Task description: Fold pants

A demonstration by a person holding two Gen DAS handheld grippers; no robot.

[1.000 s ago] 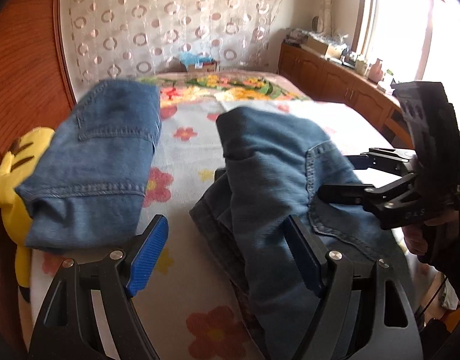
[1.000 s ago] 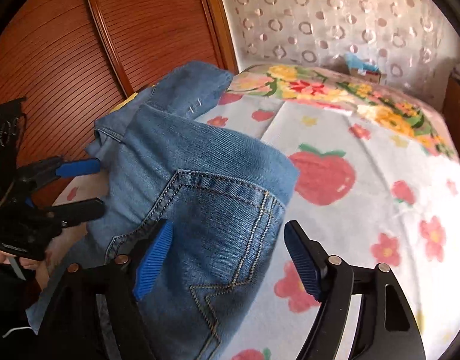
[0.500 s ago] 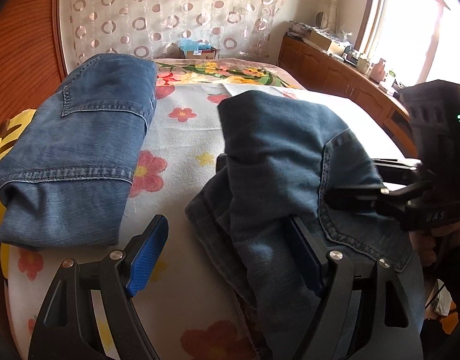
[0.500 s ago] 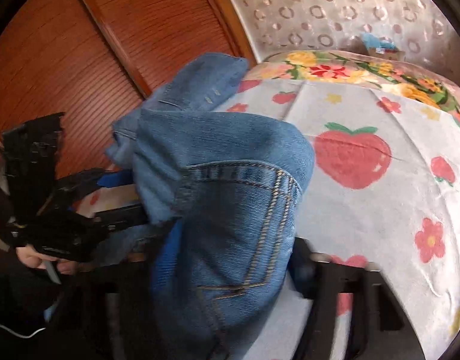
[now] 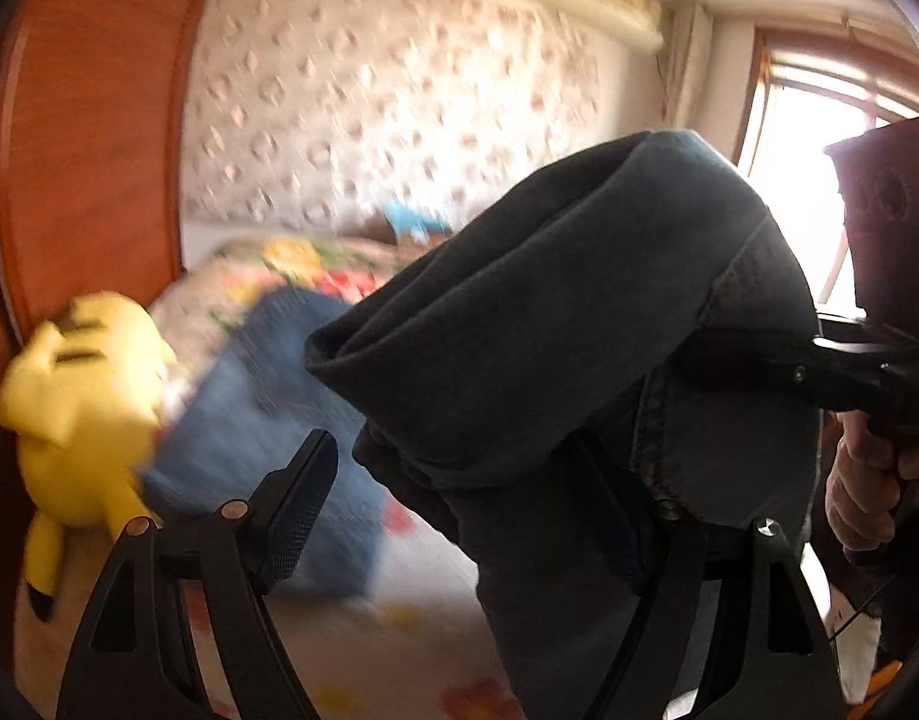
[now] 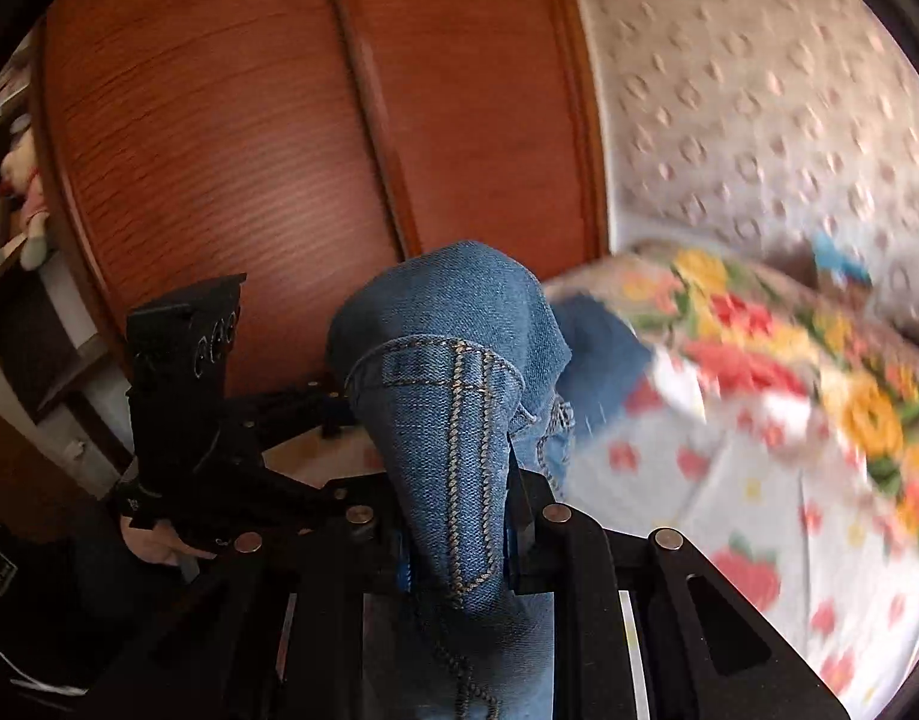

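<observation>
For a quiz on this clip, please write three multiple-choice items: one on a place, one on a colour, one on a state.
1. The plush toy sits: A) left of the folded jeans; B) on the windowsill; C) atop the air conditioner.
2. Its colour: A) red; B) yellow; C) green.
3. The right gripper is: A) open, empty; B) shut on the held jeans; C) unseen.
A, it shows left of them; B, plainly yellow; B, its fingers, having just been closing, pinch the denim.

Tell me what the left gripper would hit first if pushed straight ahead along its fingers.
Likely the jeans bunched over the left gripper; its right finger is already under the denim. Depth is unclear.
</observation>
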